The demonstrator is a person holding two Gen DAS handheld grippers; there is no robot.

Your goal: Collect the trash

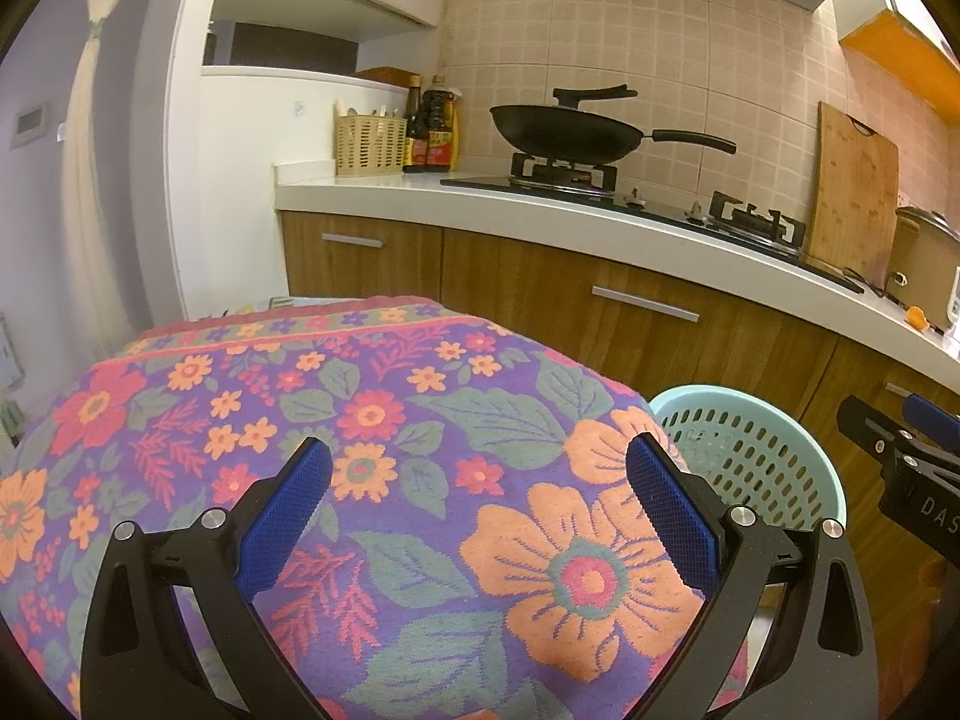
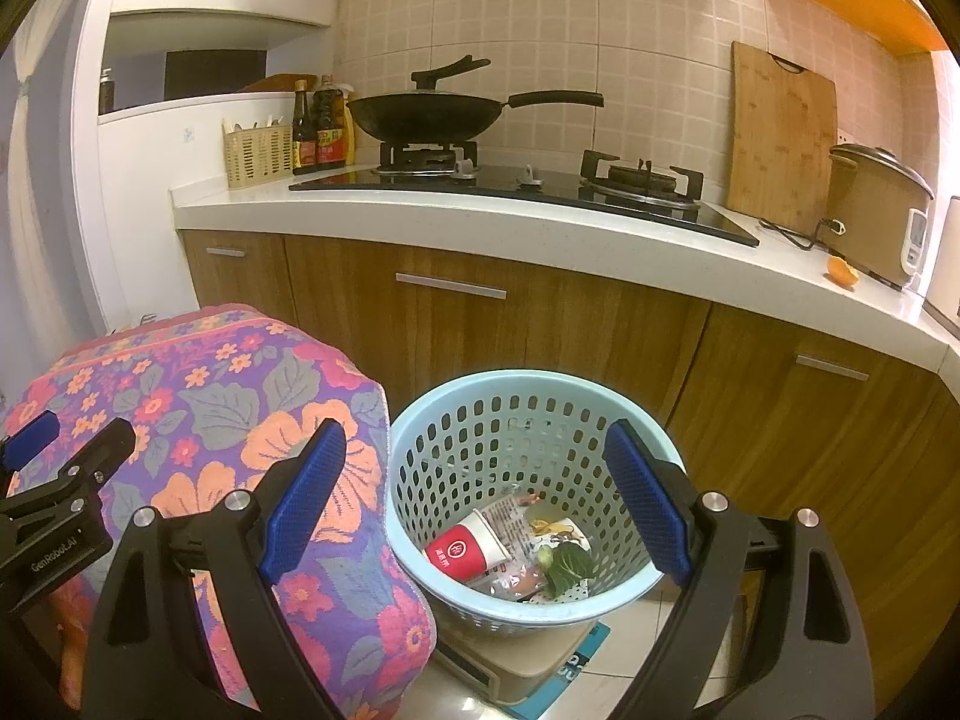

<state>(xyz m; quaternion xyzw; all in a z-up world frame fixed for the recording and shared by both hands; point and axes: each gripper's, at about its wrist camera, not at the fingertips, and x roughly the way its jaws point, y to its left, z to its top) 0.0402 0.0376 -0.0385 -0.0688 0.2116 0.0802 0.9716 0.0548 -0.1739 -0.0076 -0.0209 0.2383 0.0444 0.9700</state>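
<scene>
A light blue perforated trash basket stands on the floor in front of the kitchen cabinets; it also shows in the left wrist view. Inside it lie a red and white paper cup, a printed wrapper, a green leaf and other scraps. My right gripper is open and empty, held above the basket. My left gripper is open and empty above a surface draped in a floral cloth, left of the basket. An orange peel piece lies on the counter at the right.
The white counter holds a gas stove with a black wok, sauce bottles, a beige utensil basket, a wooden cutting board and a rice cooker. Wooden cabinets run below. The basket stands on a scale.
</scene>
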